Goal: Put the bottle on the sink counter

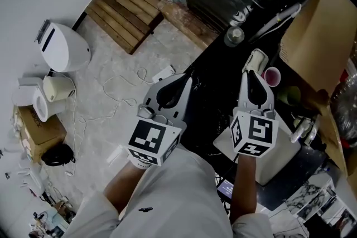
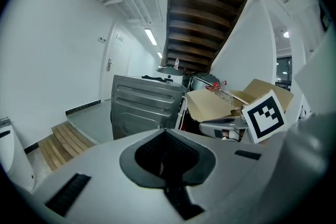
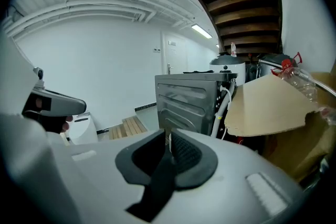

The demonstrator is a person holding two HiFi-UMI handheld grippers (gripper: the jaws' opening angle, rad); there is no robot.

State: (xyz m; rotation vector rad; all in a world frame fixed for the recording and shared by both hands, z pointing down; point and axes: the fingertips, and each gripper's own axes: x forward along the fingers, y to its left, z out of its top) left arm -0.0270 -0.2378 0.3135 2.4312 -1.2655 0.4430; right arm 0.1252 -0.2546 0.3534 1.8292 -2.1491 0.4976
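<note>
A clear plastic bottle (image 3: 294, 75) with a red cap lies on top of a cardboard box (image 3: 268, 107), far ahead of both grippers; the left gripper view shows the bottle (image 2: 227, 93) too. My right gripper (image 3: 169, 136) is shut, with only a thin slit and nothing between its pads. In the head view the right gripper (image 1: 254, 72) hovers over a black counter (image 1: 215, 92), its tip just short of a cream-coloured object (image 1: 256, 59). My left gripper (image 1: 183, 79) hangs at the counter's left edge. The left gripper (image 2: 165, 131) is shut and empty.
A grey metal machine (image 3: 189, 99) stands ahead beside the box. On the counter sit a pink cup (image 1: 271, 76) and a glass lid (image 1: 234, 36). Wooden steps (image 1: 125, 8), a white appliance (image 1: 64, 47) and a loose cable (image 1: 120, 86) are on the floor to the left.
</note>
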